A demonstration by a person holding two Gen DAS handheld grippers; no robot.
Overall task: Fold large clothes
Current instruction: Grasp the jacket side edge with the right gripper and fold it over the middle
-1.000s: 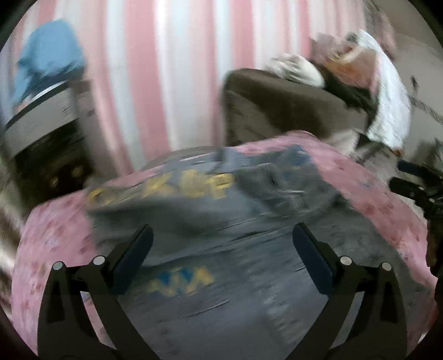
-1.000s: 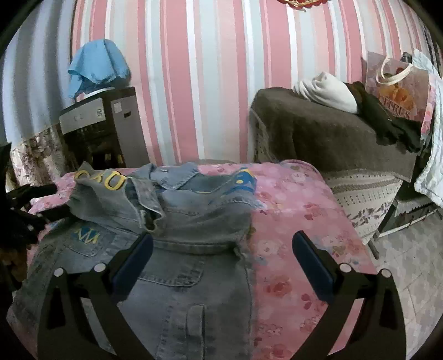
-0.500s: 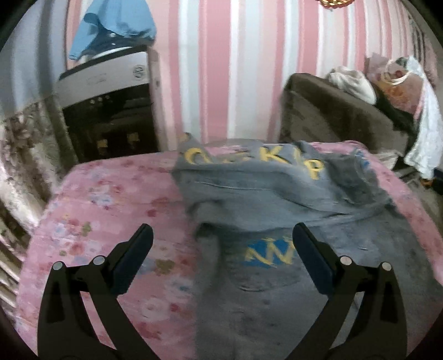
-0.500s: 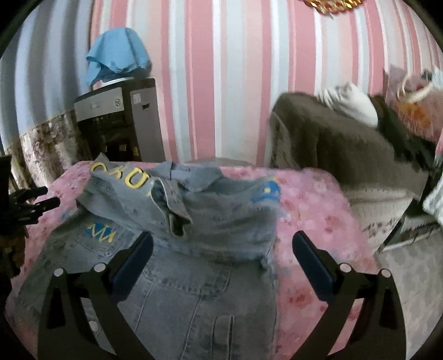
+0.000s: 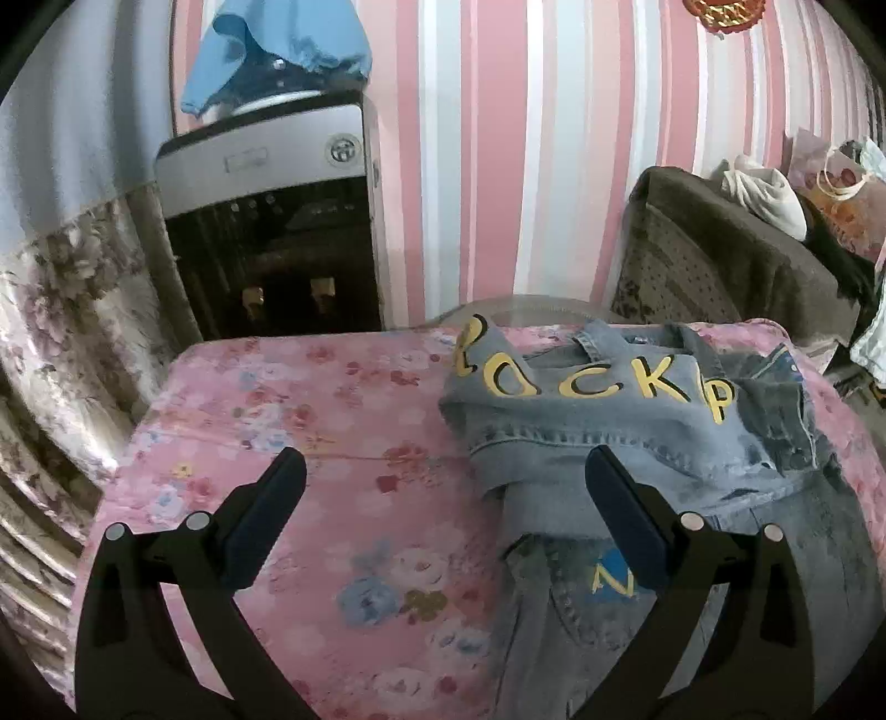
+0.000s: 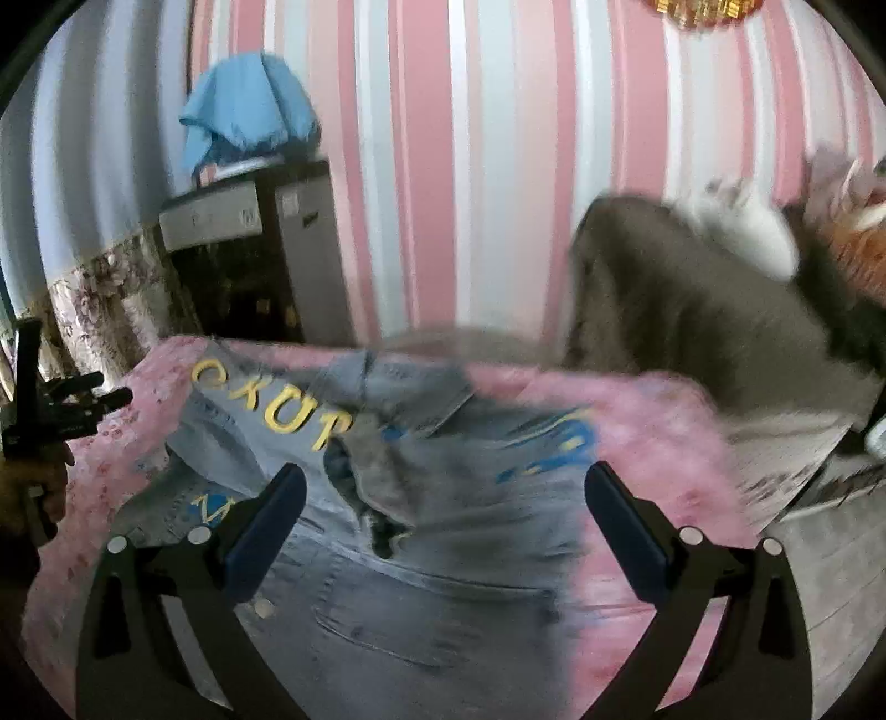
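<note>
Denim jacket point(image 5: 637, 432) lying partly folded on the pink floral bench point(image 5: 310, 421), its upper part doubled over toward the front, yellow lettering point(image 5: 587, 382) facing up across the fold and a blue-and-yellow patch point(image 5: 612, 579) showing on the layer beneath. Spread over the right half of the bench in the left wrist view, bare floral cover to its left. Left gripper point(image 5: 443, 520) hovering just above the jacket's near left edge, jaws wide apart and holding nothing: right finger over the denim, left finger over bare cover. Right gripper point(image 6: 443, 520) likewise wide open and empty, poised over the middle of the jacket point(image 6: 421, 531), collar opening point(image 6: 376, 520) between its fingers; much blur on this side. Seen also at the far left of the right wrist view, the left gripper point(image 6: 83, 396) in a hand point(image 6: 47, 482). Beyond the bench, a pink-and-white striped wall point(image 5: 498, 138), a water dispenser point(image 5: 277, 221) topped with blue cloth point(image 5: 277, 50), and a brown-covered sofa point(image 5: 736, 260) with clothes heaped on it.
</note>
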